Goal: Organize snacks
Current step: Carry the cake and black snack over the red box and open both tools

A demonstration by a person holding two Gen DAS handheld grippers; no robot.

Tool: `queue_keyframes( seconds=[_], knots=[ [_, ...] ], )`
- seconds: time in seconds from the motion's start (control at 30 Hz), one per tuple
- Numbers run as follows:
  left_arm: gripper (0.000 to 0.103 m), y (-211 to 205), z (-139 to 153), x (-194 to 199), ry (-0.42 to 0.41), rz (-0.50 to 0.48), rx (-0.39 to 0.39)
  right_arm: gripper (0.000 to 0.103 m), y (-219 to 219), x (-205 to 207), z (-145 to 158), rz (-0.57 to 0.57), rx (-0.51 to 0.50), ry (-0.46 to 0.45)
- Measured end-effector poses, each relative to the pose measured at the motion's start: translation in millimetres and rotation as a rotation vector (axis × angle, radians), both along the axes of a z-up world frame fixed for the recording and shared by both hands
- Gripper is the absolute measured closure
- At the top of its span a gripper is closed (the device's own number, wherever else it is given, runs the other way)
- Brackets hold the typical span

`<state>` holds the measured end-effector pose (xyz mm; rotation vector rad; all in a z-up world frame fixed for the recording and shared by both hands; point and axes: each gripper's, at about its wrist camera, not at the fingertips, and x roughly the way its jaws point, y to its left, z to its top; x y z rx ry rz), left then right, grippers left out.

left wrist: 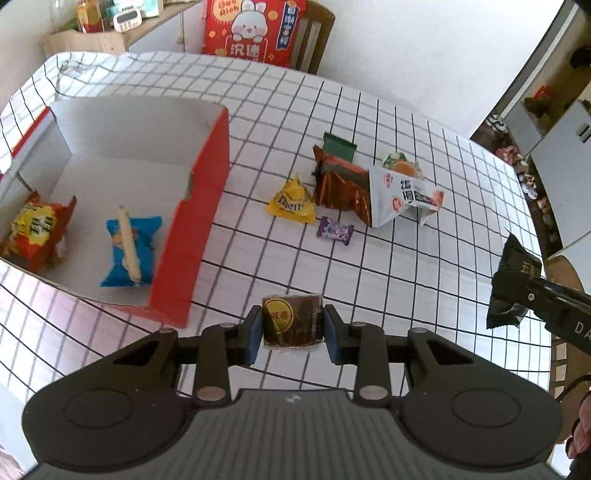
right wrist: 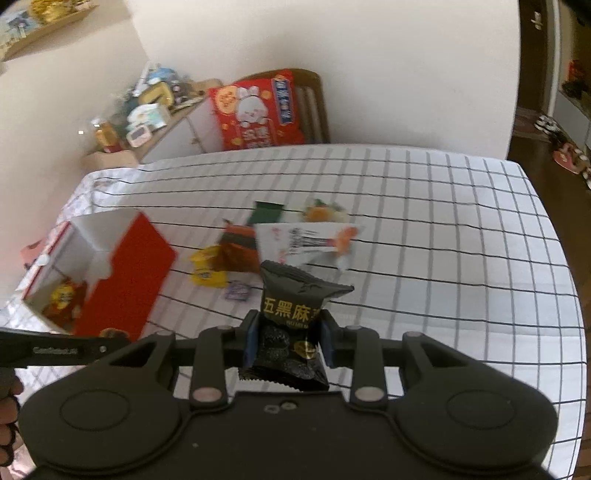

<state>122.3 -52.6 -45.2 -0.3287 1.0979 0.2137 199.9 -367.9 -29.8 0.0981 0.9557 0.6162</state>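
My left gripper [left wrist: 293, 330] is shut on a small brown snack pack [left wrist: 291, 323] with a gold round label, held above the checked tablecloth [left wrist: 424, 258]. To its left stands an open red box [left wrist: 199, 236] with white inside walls; a red-and-yellow packet [left wrist: 35, 230] and a blue packet [left wrist: 129, 249] lie in it. My right gripper [right wrist: 288, 341] is shut on a black sesame snack packet [right wrist: 295, 325], also lifted off the cloth. That black packet [left wrist: 513, 280] shows at the right edge of the left wrist view. The red box [right wrist: 122, 273] appears to the left in the right wrist view.
Loose snacks lie mid-table: a yellow pyramid pack [left wrist: 293, 201], a purple candy [left wrist: 335, 230], a brown foil bag [left wrist: 338, 184], a green wrapper [left wrist: 338, 146], a white pouch [left wrist: 402, 195]. A red rabbit-print bag [left wrist: 255, 29] sits on a chair beyond the table. A cluttered shelf [right wrist: 147, 110] stands behind.
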Motion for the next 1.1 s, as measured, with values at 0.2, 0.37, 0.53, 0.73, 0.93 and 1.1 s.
queue_keyframes(
  seconds=[0.2,0.37,0.53,0.73,0.93,1.1],
  knots=[
    [0.070,19.8,18.4,-16.3,-0.039,-0.002,0.002,0.071,25.4,-17.7,18.3,0.045,0.021,-0.023],
    [0.070,37.1,32.3,-27.4,-0.080,-0.001,0.018,0.071,47.0,-28.6,26.8,0.073,0.028,-0.034],
    [0.070,58.8,43.1,-36.1,-0.112,0.004,0.027,0.071,72.8,-36.8,34.5,0.104,0.036,-0.039],
    [0.070,90.1,53.4,-44.1,-0.142,0.024,0.041,0.071,109.3,-46.6,45.7,0.144,0.052,-0.054],
    [0.070,127.4,59.2,-48.9,-0.165,0.064,0.051,0.071,149.9,-55.1,56.1,0.189,0.061,-0.072],
    [0.070,159.7,58.0,-49.6,-0.166,0.091,0.075,0.071,186.1,-60.6,59.2,0.215,0.063,-0.078]
  ],
)
